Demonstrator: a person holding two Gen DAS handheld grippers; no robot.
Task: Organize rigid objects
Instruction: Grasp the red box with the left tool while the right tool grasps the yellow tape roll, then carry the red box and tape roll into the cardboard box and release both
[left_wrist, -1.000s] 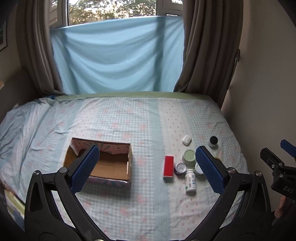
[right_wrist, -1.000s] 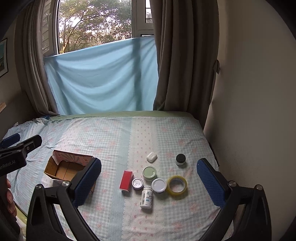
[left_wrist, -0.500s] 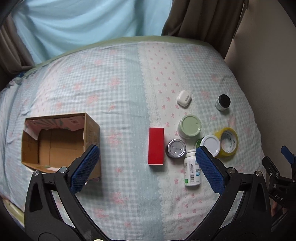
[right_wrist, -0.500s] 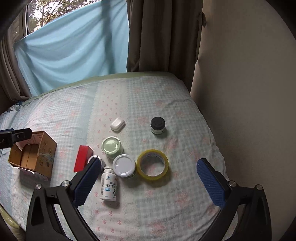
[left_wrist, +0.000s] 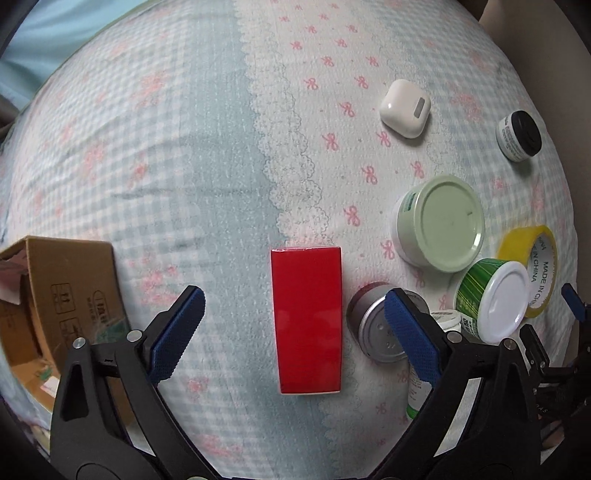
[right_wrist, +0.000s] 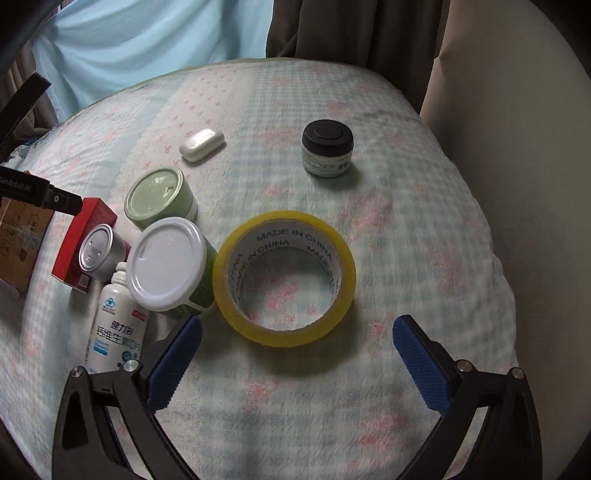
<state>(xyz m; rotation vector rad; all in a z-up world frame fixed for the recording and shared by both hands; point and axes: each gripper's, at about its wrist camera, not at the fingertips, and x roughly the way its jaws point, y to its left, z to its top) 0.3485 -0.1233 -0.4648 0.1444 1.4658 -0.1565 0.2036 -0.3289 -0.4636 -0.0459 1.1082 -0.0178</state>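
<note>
Red box (left_wrist: 306, 320) lies flat on the bedspread (left_wrist: 184, 147), between the spread jaws of our left gripper (left_wrist: 291, 332), not touched. Cardboard box (left_wrist: 55, 295) sits at the left edge; what little we see of its inside shows no sorted item. We judge the task barely begun.

Right of the red box, a cluster: small silver tin (left_wrist: 376, 332) just beside it, white bottle (right_wrist: 114, 325) lying on its side near us, white-lidded green tub (right_wrist: 171, 266) touching the yellow tape roll (right_wrist: 284, 277), pale green jar (left_wrist: 439, 225) behind them. Farther off, well apart: white earbud case (left_wrist: 405, 108) and black-capped jar (right_wrist: 327, 147).

Our right gripper (right_wrist: 295, 362) hangs released, empty, just near of the tape roll, jaws wider than the roll.

Nothing is grasped by either hand. All eight items remain on the bed. Likely first moves, we judge: red box for the left, tape roll for the right.
</note>
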